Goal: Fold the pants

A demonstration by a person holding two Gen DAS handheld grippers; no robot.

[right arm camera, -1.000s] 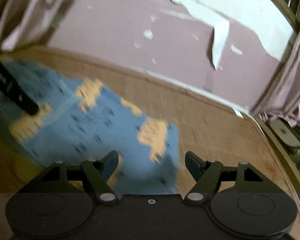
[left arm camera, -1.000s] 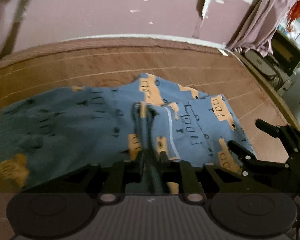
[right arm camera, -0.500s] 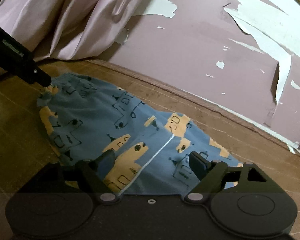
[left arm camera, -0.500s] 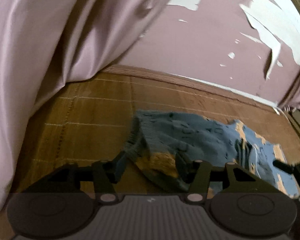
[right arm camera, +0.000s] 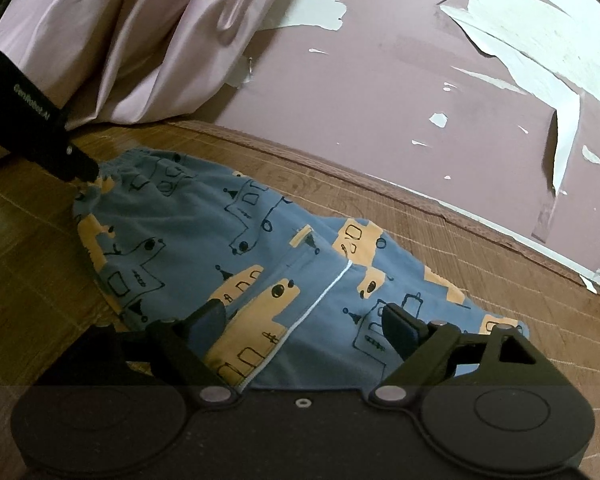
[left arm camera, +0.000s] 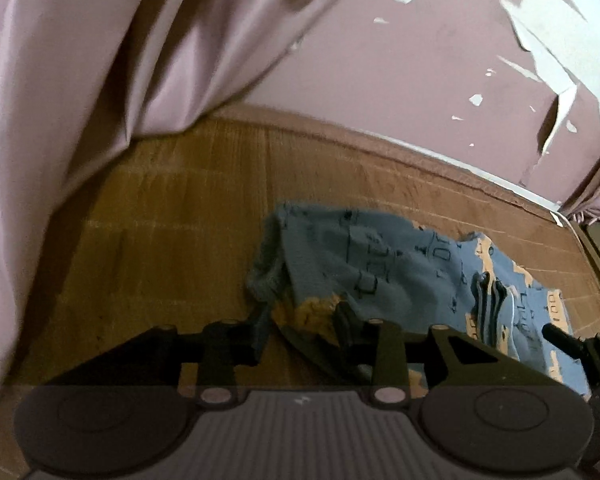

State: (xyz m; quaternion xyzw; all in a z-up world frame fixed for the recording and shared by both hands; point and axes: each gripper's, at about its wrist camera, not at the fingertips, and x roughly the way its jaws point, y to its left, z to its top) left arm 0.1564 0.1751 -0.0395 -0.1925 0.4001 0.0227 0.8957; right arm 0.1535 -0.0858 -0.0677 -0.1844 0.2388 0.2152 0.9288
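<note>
Blue pants with orange and black vehicle print (right arm camera: 236, 248) lie folded on a woven brown mat (right arm camera: 28, 264). In the left wrist view the pants (left arm camera: 380, 264) spread to the right, and my left gripper (left arm camera: 300, 320) is open with its fingers straddling the bunched near corner of the waistband. My right gripper (right arm camera: 300, 320) is open, low over the pants near a white side stripe (right arm camera: 320, 300), holding nothing. The left gripper's finger (right arm camera: 72, 160) shows at the waistband's far left corner in the right wrist view. The right gripper's finger (left arm camera: 560, 336) shows at the pants' right end.
A pink curtain (left arm camera: 80, 80) hangs close on the left over the mat. A pink wall with peeling paint (right arm camera: 420, 100) runs behind the mat's far edge. Another curtain (left arm camera: 596, 196) and furniture stand at the far right. Bare mat (left arm camera: 160, 240) lies left of the pants.
My left gripper let go of the pants' middle, swung to the waistband corner, and now sits closer over it. My right gripper came lower over the pants.
</note>
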